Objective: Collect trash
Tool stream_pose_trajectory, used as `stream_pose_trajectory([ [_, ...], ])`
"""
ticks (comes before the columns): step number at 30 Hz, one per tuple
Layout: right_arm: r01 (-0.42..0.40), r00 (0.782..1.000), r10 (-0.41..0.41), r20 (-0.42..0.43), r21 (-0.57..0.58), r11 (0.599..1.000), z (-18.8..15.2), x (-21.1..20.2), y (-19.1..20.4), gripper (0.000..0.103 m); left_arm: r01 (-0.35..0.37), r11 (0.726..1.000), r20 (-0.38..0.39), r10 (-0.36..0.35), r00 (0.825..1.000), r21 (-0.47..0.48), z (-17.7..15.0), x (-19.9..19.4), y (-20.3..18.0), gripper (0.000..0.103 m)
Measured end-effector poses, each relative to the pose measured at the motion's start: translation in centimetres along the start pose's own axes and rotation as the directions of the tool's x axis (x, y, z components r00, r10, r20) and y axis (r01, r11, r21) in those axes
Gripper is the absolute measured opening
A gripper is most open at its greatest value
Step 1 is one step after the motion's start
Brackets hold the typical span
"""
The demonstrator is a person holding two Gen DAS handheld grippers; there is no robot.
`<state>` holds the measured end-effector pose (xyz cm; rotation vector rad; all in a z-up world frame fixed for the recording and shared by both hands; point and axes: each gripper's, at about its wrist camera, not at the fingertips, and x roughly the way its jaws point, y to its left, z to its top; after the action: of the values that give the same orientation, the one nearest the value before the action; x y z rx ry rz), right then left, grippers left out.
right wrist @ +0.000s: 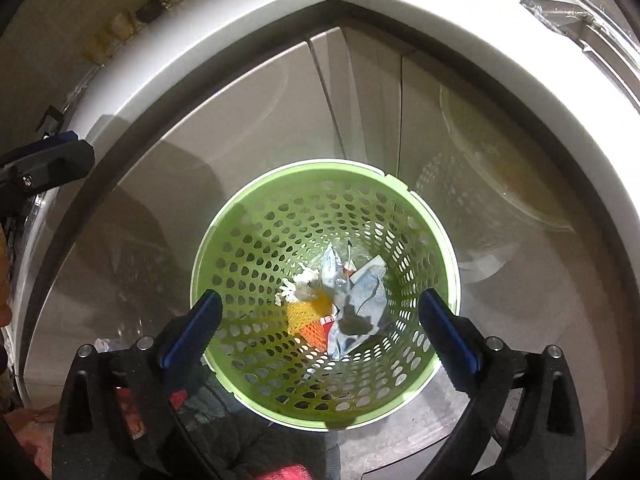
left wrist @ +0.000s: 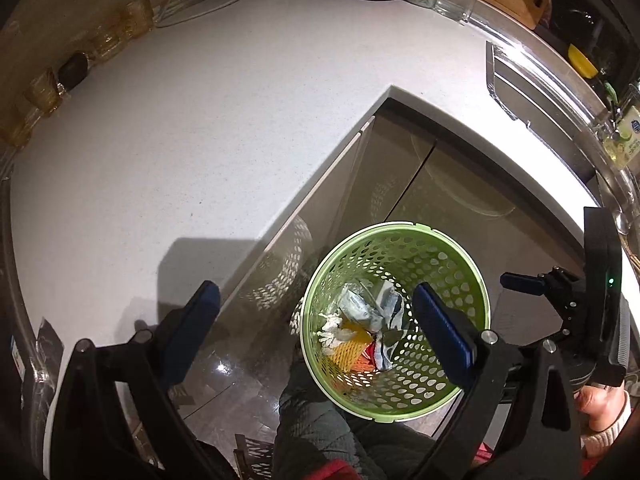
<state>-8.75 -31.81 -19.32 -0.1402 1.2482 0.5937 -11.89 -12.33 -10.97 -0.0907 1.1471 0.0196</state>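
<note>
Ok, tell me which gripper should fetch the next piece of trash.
Left, probably. The left gripper is open beside the worktop; the right gripper, also open and empty, hangs over the green bin.

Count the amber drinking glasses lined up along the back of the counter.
4 at least. The amber glasses run along the countertop's left wall edge: one farthest back, the next beside it, one past a dark object, and one nearest. More may be hidden.

My worktop (left wrist: 168,128) looks matt, finely speckled stone. Below its edge the cabinet doors (left wrist: 460,208) shine glossy. The green basket (right wrist: 248,240) is smooth perforated plastic holding crumpled paper (right wrist: 368,292) and yellow foam netting (right wrist: 304,314).
</note>
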Motion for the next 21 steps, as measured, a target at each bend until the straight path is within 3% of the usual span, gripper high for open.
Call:
stream_pose_trajectory([
  [7,0.044,0.994,-0.045,0.099,0.015,0.999,1.8,-5.7,0.2,0.1,-0.022,1.0,0.069,0.022,0.997,-0.012,1.2,-3.0,-0.2,0.092],
  [12,0.058,0.976,-0.07,0.208,0.062,0.996,3.7,-11.5,0.2,0.101,-0.038,0.999,0.157,0.044,0.987,-0.037,3.1,-6.7,-0.1,0.093],
  [16,0.077,0.949,-0.086,0.305,0.039,0.996,5.4,-16.8,1.0,0.101,-0.058,0.996,0.26,0.074,0.963,-0.07,5.0,-11.0,-0.6,0.095],
  [21,0.089,0.9,-0.086,0.428,0.015,0.996,7.3,-23.6,2.1,0.101,-0.094,0.992,0.391,0.121,0.912,-0.086,7.0,-17.1,-1.8,0.095],
])
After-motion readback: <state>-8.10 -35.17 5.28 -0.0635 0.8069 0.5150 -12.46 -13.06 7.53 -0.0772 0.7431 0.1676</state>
